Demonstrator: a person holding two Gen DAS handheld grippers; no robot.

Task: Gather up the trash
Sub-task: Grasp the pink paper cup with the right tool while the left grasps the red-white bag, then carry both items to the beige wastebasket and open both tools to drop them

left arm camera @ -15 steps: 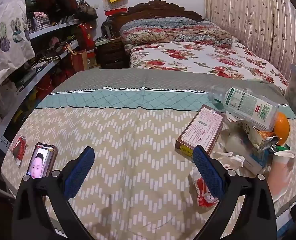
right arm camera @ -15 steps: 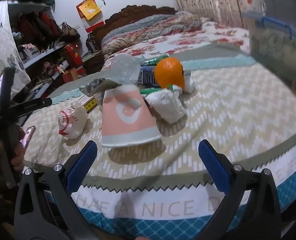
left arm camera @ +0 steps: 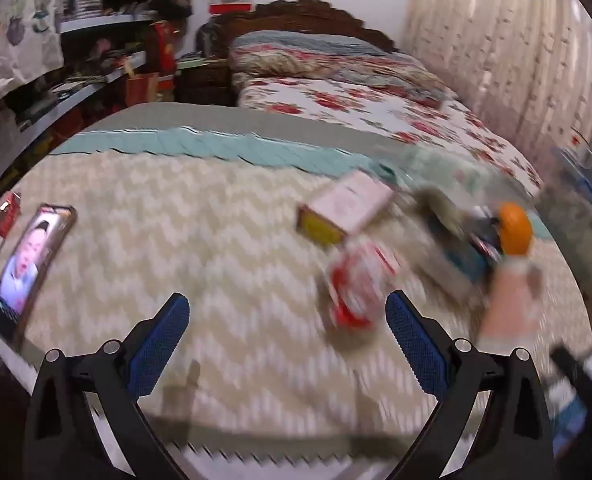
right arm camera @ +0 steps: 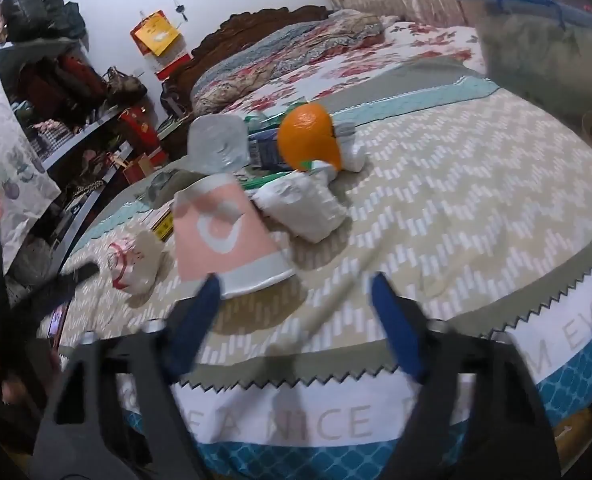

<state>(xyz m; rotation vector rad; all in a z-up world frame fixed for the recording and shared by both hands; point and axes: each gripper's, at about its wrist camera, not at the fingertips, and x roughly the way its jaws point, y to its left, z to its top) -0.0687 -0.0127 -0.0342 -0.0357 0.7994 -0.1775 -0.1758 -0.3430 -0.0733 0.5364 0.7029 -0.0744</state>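
The left hand-held gripper (left arm camera: 286, 330) hovers over a cloth-covered surface (left arm camera: 200, 240) with its blue pads spread as wide as they go and nothing between them; a crumpled red-and-white wrapper (left arm camera: 355, 284) lies just ahead, close to the right pad. The right hand-held gripper (right arm camera: 294, 304) is part-way open and empty, its left pad just at the rim of a pink paper cup (right arm camera: 226, 238) without a visible grip. The cup stands upside down, wide mouth on the cloth, base tilted away toward the bed (right arm camera: 335, 52). Behind it sit a wad of white tissue (right arm camera: 303, 206), an orange (right arm camera: 309, 140), a crushed clear plastic bottle (right arm camera: 218, 144) lying on its side, and a flat pink box (left arm camera: 345, 206) whose long axis runs toward the far right in the left wrist view. A phone (left arm camera: 30, 264) lies at the surface's left edge, screen lit, next to a small red packet (left arm camera: 6, 212).

Against the frame half a second earlier, the right hand-held gripper has narrowed and drawn up to the cup, which looms larger. The left wrist view has swung right and forward: the wrapper now lies ahead of the right pad instead of behind it, and the trash pile is smeared by motion blur.
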